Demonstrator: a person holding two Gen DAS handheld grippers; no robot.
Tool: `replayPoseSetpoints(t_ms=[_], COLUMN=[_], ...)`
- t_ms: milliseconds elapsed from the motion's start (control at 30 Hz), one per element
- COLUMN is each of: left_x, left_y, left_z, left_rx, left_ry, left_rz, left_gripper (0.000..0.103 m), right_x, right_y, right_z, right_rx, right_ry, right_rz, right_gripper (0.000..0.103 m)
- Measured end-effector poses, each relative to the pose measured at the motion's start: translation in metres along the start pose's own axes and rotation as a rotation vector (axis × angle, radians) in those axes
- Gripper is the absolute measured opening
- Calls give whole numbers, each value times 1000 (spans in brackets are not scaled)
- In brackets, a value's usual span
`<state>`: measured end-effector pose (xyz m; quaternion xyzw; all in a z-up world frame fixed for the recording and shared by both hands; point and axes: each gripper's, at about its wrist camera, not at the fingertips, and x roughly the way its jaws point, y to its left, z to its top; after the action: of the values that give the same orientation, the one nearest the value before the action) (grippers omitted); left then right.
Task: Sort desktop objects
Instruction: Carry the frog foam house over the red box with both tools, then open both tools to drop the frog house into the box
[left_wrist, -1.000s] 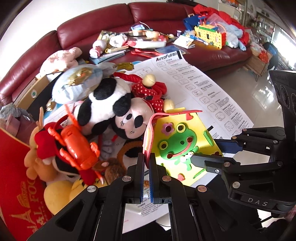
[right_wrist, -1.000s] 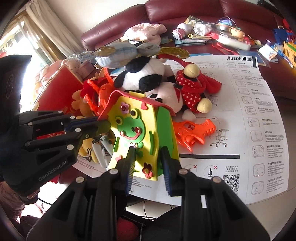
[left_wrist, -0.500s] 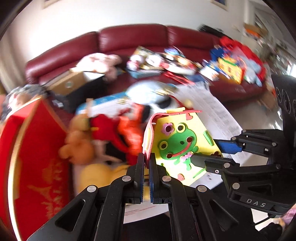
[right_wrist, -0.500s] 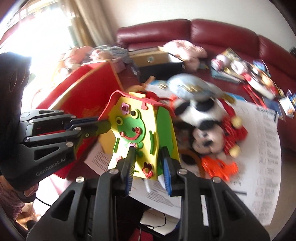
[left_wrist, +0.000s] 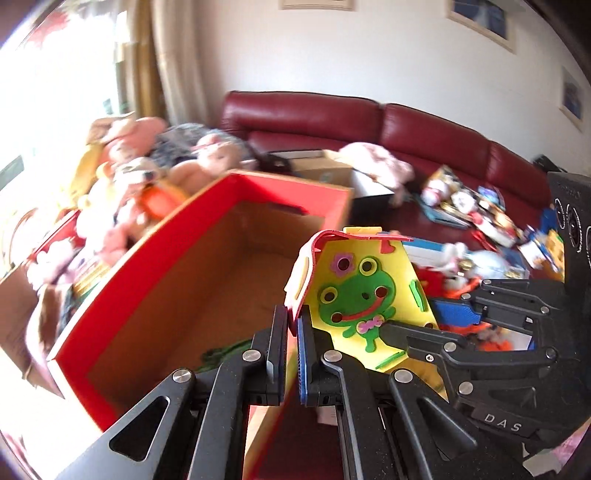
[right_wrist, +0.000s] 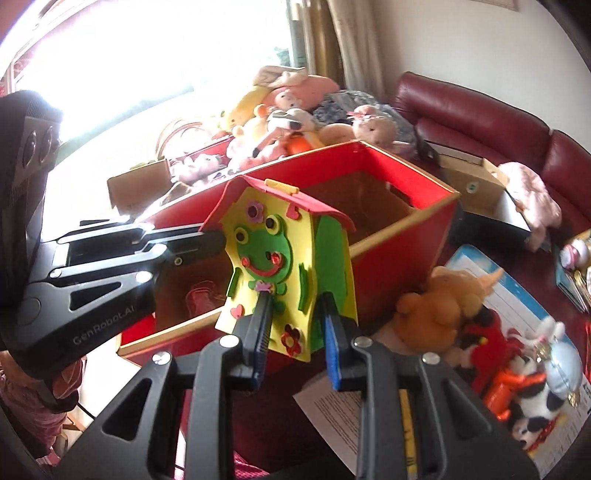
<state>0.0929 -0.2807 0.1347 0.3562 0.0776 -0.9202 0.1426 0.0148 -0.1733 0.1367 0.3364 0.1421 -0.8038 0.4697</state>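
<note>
Right in front of the big red box (right_wrist: 402, 243), both grippers hold a foam frog house (right_wrist: 284, 266) up in the air, so it hangs at the box's near wall. The left gripper (left_wrist: 291, 334) is pinched onto the edge of the house's red roof, fingers pressed nearly together, and the right gripper (right_wrist: 295, 325) clamps the bottom of the house with the yellow and green walls between its fingers. Room-wise: a dark red leather sofa (left_wrist: 417, 136) runs behind the box, littered with books and toys, a heap of stuffed animals (right_wrist: 288, 122) sits behind the box by a bright window with curtains, and framed pictures hang on the white wall. Beside the box there's an orange teddy (right_wrist: 439, 306) and printed paper sheets (right_wrist: 332, 410); their text is too small to read. Readable writing: "GenRobot.AI" on the left gripper's body and "DAS" on the right one.
</note>
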Motion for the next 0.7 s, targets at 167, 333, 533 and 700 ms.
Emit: replayPoseSetpoints(t_ms=[167, 333, 533, 700], left_x=[2, 4, 7, 25], left_y=[50, 82, 111, 112], left_z=[-8, -12, -16, -11], left_rx=[-87, -148, -197, -207], left_ry=[18, 21, 28, 77], left_rz=[55, 67, 84, 56], left_gripper=[2, 2, 2, 2], right_x=[24, 55, 82, 98], right_y=[40, 60, 59, 49], right_z=[34, 46, 53, 56], right_rx=[-70, -113, -94, -52], right_ry=[-3, 48, 81, 107], right_rz=[46, 57, 82, 70], right_gripper=[23, 22, 22, 46])
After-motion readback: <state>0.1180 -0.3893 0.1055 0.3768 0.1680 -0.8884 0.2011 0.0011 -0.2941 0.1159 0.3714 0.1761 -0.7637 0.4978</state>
